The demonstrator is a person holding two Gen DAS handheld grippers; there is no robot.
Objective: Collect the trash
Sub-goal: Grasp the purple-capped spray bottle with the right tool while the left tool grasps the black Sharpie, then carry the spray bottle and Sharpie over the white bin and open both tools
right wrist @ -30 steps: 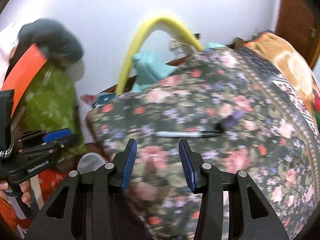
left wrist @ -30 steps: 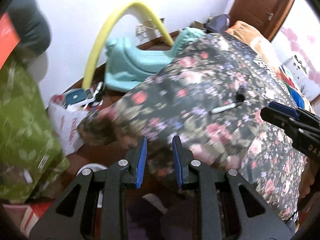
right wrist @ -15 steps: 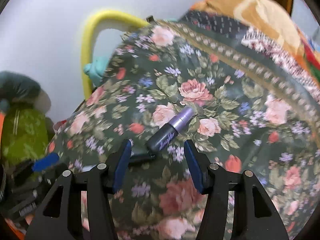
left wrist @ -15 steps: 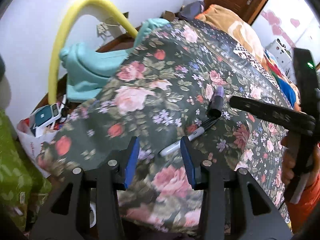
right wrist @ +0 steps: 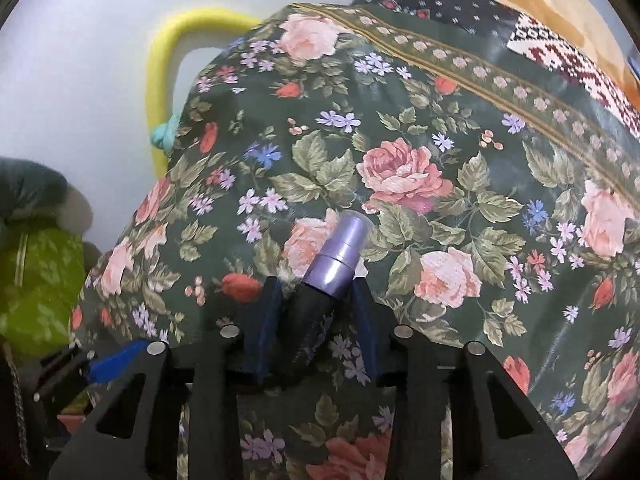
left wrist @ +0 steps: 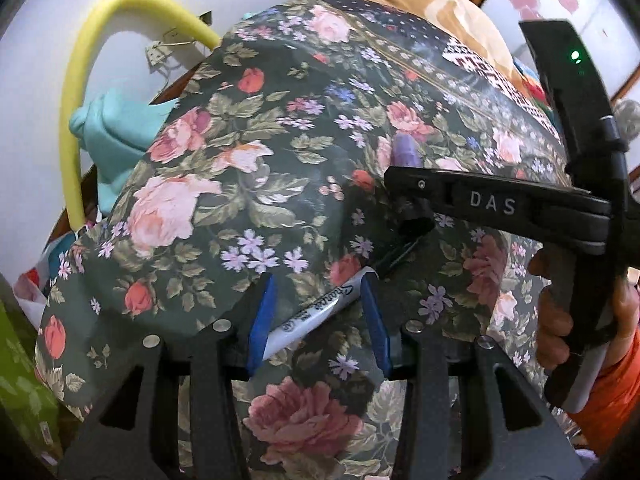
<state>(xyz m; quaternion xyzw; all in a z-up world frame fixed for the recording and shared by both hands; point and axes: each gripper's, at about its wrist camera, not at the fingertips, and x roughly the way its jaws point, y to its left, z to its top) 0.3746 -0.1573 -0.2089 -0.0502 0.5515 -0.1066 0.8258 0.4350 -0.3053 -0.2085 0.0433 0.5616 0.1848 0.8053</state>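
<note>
On the floral bedspread (left wrist: 240, 168), your open left hand-held gripper (left wrist: 318, 320) is straddling a marker (left wrist: 320, 312); your open right hand-held gripper (right wrist: 316, 312) is straddling a purple tube (right wrist: 340, 256); soft fabric risks snagging.

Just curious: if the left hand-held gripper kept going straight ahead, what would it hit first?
Probably the marker, already lying between the left hand-held gripper fingers on the floral bedspread; depth is uncertain.
</note>
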